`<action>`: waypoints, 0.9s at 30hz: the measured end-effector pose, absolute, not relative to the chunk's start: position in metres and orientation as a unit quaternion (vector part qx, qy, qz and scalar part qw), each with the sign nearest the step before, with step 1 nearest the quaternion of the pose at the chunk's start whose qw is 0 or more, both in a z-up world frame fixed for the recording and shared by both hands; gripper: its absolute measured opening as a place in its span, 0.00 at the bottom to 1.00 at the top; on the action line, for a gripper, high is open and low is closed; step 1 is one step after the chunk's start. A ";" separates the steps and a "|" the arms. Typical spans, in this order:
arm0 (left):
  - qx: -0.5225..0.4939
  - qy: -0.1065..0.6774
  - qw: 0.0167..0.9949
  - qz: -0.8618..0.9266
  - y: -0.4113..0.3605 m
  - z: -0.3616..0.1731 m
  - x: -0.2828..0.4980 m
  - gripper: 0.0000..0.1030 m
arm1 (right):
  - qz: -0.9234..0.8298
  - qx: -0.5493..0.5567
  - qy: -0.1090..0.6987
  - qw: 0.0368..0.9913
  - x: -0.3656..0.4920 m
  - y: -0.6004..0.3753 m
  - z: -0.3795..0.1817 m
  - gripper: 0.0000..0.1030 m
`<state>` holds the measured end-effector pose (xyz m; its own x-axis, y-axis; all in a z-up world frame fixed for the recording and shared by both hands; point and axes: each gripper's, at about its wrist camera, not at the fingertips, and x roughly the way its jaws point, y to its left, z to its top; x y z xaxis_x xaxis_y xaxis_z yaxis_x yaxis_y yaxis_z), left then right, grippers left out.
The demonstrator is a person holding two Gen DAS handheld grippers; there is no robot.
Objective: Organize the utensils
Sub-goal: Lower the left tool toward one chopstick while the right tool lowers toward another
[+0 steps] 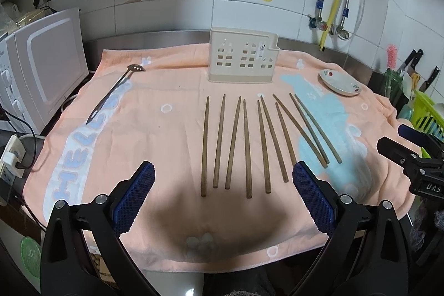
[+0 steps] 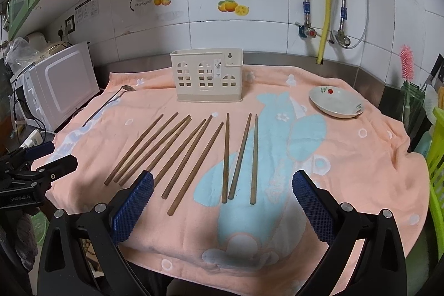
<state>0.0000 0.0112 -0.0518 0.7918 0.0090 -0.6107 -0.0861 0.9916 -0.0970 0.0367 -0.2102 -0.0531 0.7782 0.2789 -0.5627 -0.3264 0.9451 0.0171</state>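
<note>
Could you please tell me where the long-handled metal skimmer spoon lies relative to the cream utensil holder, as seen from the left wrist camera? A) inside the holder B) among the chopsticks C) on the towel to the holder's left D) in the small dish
C: the skimmer spoon lies flat on the peach towel, well left of the cream utensil holder and apart from it.

10 wooden chopsticks [image 2: 191,154] on peach towel [image 2: 360,157], cream holder [image 2: 206,79] behind, right tongs [image 2: 222,185] spread wide

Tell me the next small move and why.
Probably lower the right gripper onto the chopsticks just ahead of it. Both grippers' jaws stand open and empty, all chopsticks lie loose on the towel, and the holder behind holds none visible.
</note>
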 end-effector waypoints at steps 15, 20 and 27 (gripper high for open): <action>-0.067 0.344 0.936 0.024 0.014 -0.070 0.013 0.95 | 0.163 -0.041 0.312 0.935 0.050 -0.204 -0.068 0.94; -0.069 0.351 0.934 0.025 0.017 -0.074 0.019 0.95 | 0.162 -0.041 0.318 0.933 0.058 -0.202 -0.074 0.94; -0.070 0.360 0.930 0.025 0.019 -0.080 0.028 0.95 | 0.163 -0.040 0.328 0.929 0.067 -0.200 -0.081 0.94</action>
